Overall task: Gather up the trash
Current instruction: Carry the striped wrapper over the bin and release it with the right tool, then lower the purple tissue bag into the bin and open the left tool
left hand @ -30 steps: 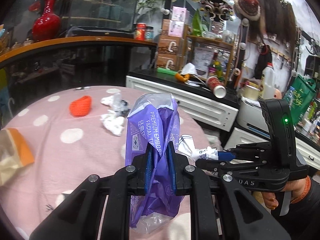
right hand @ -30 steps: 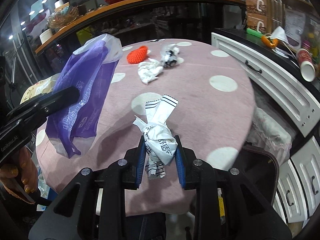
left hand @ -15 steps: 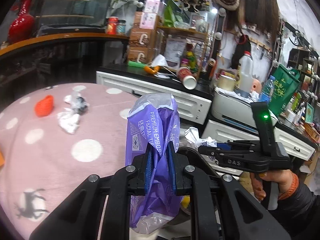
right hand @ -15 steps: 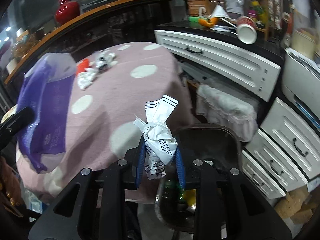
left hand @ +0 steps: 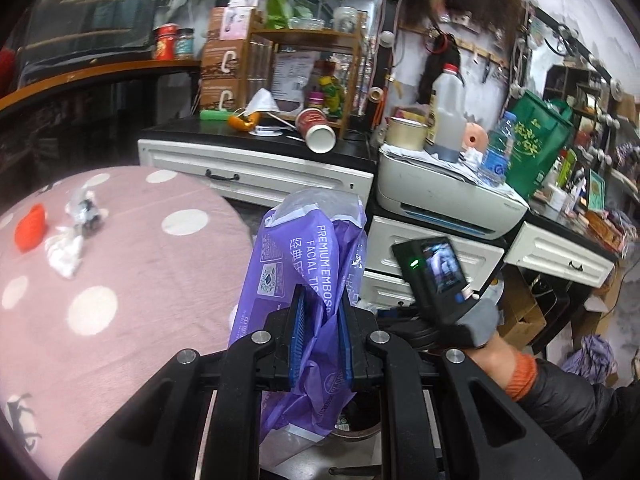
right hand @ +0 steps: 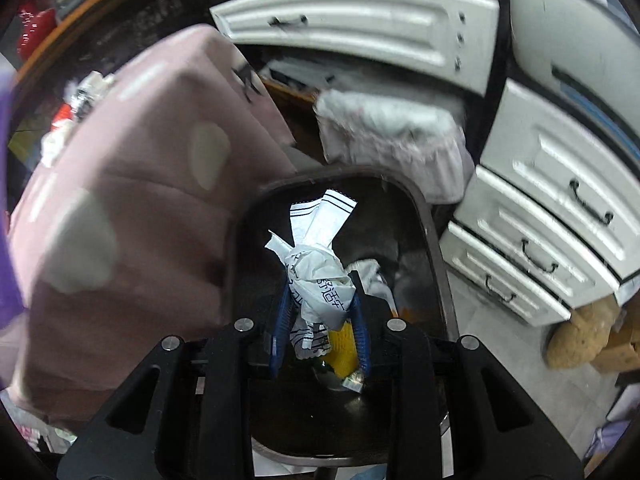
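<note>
White drawer fronts [right hand: 360, 24] and a pink polka-dot tablecloth [right hand: 132, 184] flank a dark trash bin [right hand: 432, 240] on the floor. Directly over the bin's opening, the right gripper [right hand: 320, 316] pinches a crumpled white wrapper [right hand: 316, 276]. Off the table's edge, the left gripper [left hand: 320, 336] is clamped on a purple tissue bag [left hand: 296, 260], while an orange scrap [left hand: 30, 226] and white wads [left hand: 64, 250] lie on the tabletop.
</note>
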A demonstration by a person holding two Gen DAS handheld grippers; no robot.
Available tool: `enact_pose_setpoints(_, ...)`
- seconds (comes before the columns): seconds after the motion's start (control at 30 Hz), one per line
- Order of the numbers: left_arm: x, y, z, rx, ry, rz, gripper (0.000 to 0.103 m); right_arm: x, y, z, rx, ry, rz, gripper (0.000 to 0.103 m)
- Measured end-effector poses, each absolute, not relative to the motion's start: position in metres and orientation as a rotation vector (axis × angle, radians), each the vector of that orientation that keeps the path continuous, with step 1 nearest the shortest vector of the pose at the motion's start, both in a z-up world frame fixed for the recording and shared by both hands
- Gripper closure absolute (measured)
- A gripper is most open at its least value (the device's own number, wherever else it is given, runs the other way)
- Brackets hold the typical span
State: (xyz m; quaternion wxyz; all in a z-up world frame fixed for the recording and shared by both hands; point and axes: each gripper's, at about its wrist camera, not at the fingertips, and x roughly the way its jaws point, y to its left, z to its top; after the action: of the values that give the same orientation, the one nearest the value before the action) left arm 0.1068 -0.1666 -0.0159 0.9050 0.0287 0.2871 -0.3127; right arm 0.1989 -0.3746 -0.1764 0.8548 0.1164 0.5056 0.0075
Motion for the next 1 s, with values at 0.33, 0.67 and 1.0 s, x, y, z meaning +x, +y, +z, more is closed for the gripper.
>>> enact_pose_setpoints(0.33,0.115,-0.186,-0.012,0.07,0.588,-0.675,0.09,0.196,-0.39,-0.199,0.307,1.075,-0.037,0.032)
enact_pose_setpoints(0.67,0.125,-0.221,-0.027,0.075,0.656,-0.74,0.091,0.173,-0.432,-0.17,0.338,0.979,-0.169,0.029)
enact_pose_setpoints(1.0,0.141,-0.259,-0.076,0.112,0.803,-0.755,0.091,0.151,-0.476,-0.15,0.417,0.905,-0.263,0.028)
